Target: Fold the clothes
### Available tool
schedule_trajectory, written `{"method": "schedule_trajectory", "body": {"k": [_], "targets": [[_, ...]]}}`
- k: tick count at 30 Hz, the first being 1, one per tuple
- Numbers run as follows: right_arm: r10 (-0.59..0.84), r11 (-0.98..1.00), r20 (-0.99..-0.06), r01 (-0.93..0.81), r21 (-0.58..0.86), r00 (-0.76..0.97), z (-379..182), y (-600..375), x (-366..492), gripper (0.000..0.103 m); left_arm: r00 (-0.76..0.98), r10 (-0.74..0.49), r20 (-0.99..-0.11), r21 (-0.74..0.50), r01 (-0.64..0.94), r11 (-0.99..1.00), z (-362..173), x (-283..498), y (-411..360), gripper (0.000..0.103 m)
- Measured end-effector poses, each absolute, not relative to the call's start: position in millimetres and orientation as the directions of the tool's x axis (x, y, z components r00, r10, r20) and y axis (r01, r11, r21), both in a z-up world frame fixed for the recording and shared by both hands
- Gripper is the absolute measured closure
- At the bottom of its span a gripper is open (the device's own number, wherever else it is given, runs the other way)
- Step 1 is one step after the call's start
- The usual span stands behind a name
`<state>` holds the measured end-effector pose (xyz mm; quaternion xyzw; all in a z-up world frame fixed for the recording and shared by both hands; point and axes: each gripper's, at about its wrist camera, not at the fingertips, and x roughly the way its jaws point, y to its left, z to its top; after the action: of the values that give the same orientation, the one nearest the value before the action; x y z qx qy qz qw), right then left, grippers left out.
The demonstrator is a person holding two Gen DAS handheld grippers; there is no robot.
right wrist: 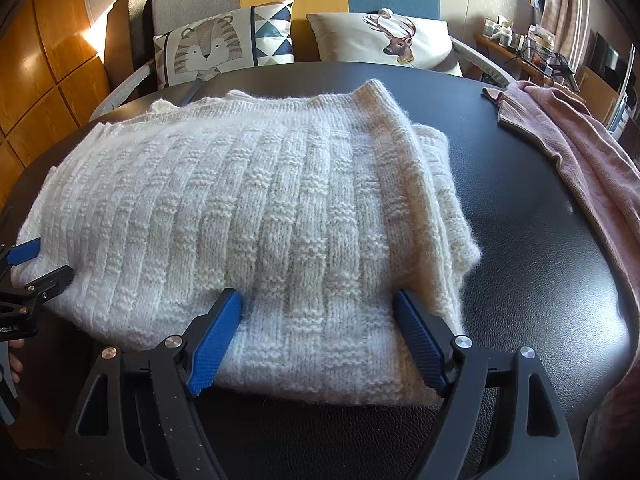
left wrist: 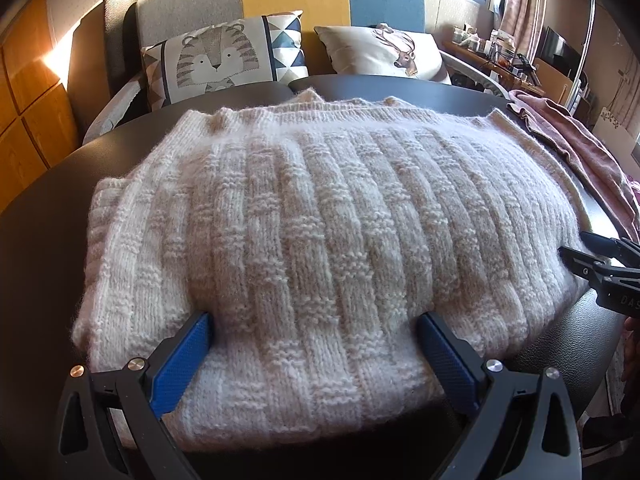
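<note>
A cream knitted sweater [left wrist: 320, 208] lies folded on the dark round table [right wrist: 540, 264]. My left gripper [left wrist: 316, 332] stands open over the sweater's near edge, a blue-padded finger on each side of a wide band of knit. My right gripper [right wrist: 318, 312] is spread the same way over the near right part of the sweater [right wrist: 240, 208]; its jaws are opening, with knit between them and the pads not squeezing it. Each gripper shows at the edge of the other's view: the right gripper [left wrist: 600, 264] and the left gripper [right wrist: 28, 268].
A pink garment [right wrist: 580, 152] lies in a heap on the table's right side and hangs over its edge. Behind the table stands a sofa with a tiger cushion [right wrist: 212, 52] and a deer cushion [right wrist: 392, 36]. A cluttered desk [left wrist: 504, 60] is at the back right.
</note>
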<state>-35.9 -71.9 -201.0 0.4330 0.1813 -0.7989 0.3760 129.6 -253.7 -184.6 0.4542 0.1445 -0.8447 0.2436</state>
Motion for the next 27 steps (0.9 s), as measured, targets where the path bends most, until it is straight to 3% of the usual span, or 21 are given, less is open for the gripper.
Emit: {"method": "schedule_trajectory", "body": {"k": [11, 27], "targets": [[-0.441, -0.651, -0.832, 0.758, 0.038, -0.336, -200, -72, -37, 0.021, -0.460, -0.242, -0.854, -0.046, 0.532, -0.846, -171, 128, -263, 0.000], [-0.484, -0.699, -0.774, 0.713, 0.061, -0.408, -163, -77, -89, 0.021, -0.419, -0.385, -0.822, -0.008, 0.685, -0.728, -151, 143, -350, 0.000]]}}
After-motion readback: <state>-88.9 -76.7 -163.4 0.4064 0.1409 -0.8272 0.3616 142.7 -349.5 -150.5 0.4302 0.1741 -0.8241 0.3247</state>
